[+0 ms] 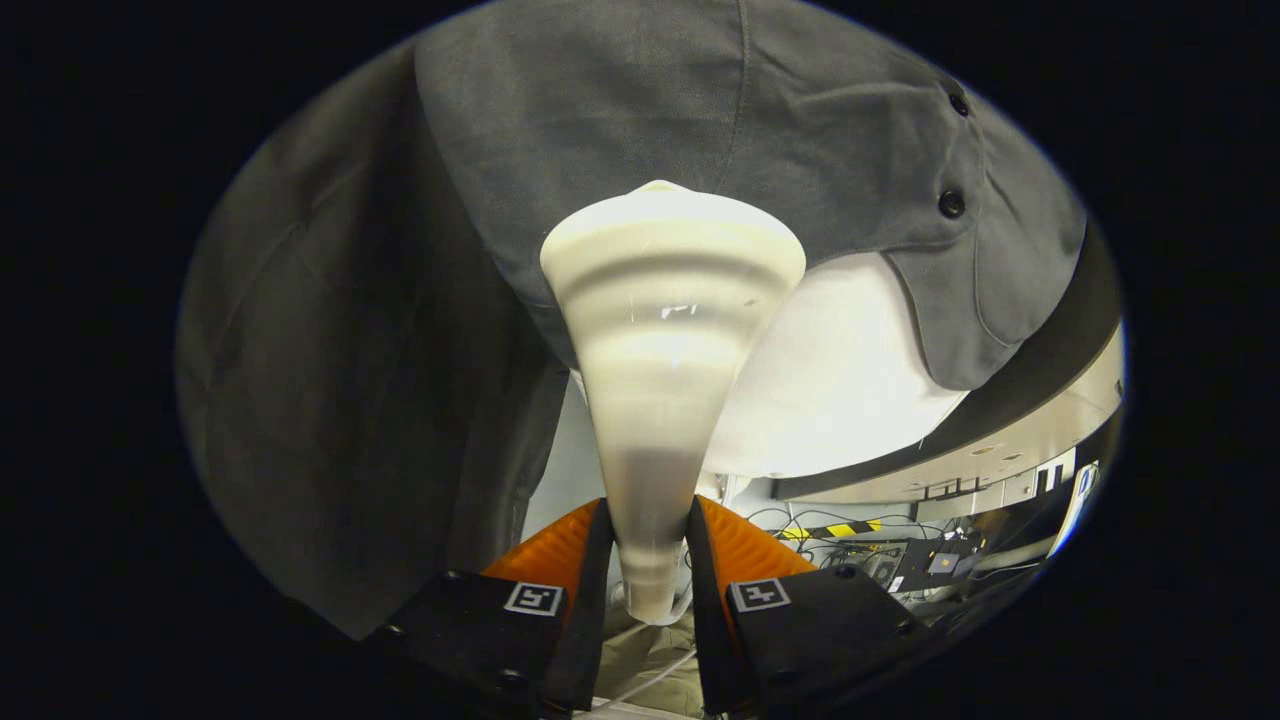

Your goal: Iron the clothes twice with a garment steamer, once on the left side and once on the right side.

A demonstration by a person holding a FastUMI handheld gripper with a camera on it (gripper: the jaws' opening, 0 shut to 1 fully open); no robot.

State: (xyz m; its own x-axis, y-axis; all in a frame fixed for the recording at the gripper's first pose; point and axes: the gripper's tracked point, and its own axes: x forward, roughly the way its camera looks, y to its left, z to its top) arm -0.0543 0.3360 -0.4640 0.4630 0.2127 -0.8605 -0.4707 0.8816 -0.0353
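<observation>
on the far side of the fingers, to the left, the grey garment (400,330) hangs in broad dull folds, one sleeve-like fall of cloth dropping down beside the left finger. its upper part spreads across the top, with a seam running down it and two dark buttons (951,203) on a flap toward the right.

in the middle, the cream garment steamer (665,400) stands up between the fingers. the gripper (650,560) is closed to a narrow gap around the steamer's slim handle, both fingers (590,570) pressing on it from either side. above the fingers the handle widens into a ribbed, flared head, whose top lies against the lower edge of the grey cloth or just before it; whether it touches cannot be told.

right of the steamer a bright white surface (850,380) shows under the garment's flap. further right and lower, beyond the right finger, lies a clutter of cables (800,520) and a yellow-and-black striped strip (845,529).
</observation>
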